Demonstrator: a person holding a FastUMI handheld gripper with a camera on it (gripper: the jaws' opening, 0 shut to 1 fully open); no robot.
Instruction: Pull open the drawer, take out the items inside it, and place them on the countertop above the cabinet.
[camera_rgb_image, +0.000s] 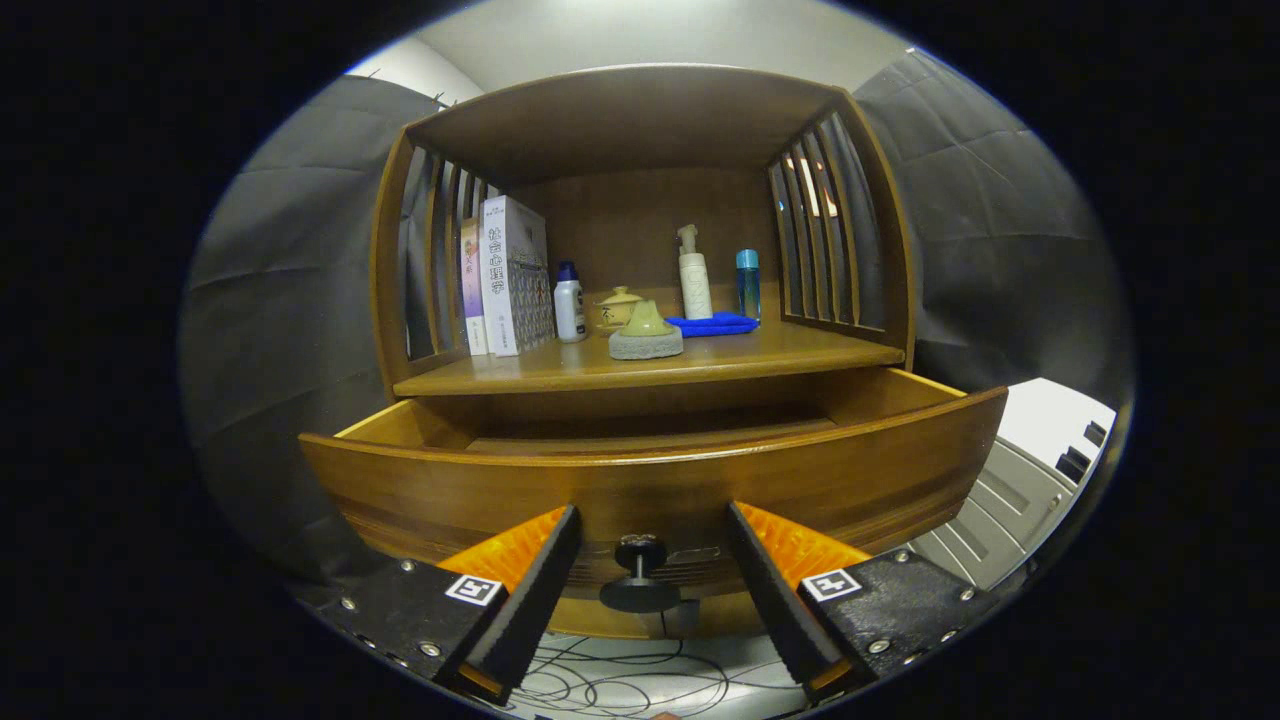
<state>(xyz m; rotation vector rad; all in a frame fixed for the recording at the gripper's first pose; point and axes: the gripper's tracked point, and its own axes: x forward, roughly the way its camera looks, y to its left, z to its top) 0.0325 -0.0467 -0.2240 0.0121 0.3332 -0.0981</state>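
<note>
A wooden cabinet's drawer (650, 470) stands pulled out toward me, its curved front just ahead of my fingers. Its dark round knob (640, 553) sits between the two fingertips with a gap on each side. My gripper (652, 525) is open and holds nothing. The drawer's inside is hidden behind its front panel; I see only the back wall and side rails. The countertop (650, 365) above the drawer carries a greenish cone-shaped object (646, 331) on a grey base near its front.
On the countertop stand books (505, 275), a small white bottle (569, 303), a lidded pot (618, 306), a pump bottle (694, 273), a blue bottle (748, 283) and a blue cloth (713, 323). Slatted sides enclose the shelf. Cables (610, 680) lie on the floor below.
</note>
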